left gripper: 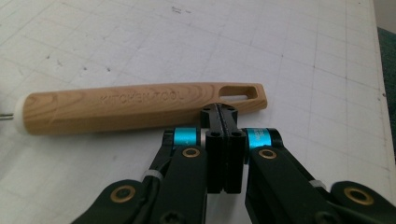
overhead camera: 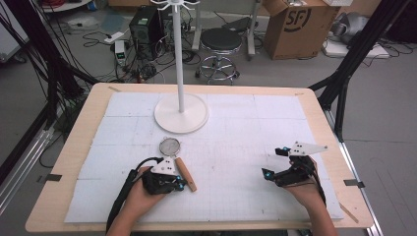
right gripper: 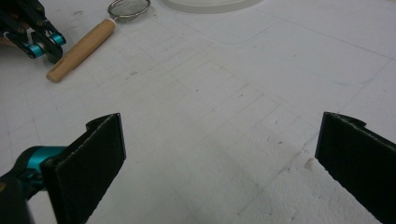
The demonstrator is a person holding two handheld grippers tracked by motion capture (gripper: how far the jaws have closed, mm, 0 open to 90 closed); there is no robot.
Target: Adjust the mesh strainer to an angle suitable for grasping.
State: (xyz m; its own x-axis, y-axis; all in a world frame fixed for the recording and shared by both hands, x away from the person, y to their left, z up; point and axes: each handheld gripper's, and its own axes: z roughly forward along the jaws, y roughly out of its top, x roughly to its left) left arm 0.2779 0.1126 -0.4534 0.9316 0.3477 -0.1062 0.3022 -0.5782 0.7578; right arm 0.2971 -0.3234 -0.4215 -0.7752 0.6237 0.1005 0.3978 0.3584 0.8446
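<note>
A small strainer lies on the white mat, its round mesh head toward the far side and its wooden handle toward the person. In the left gripper view the handle reads "KITCHEN TOOL" and has a slot at its end. My left gripper is shut, jaws pressed flat together with nothing between them, their tip right at the handle's near side by the slot. In the high view it sits just left of the handle's end. My right gripper rests wide open over bare mat, far to the right.
A white stand with a round base and tall pole rises at the mat's far middle, just beyond the strainer. The mat covers a wooden table. Beyond it, on the floor, are a stool, a cardboard box and cables.
</note>
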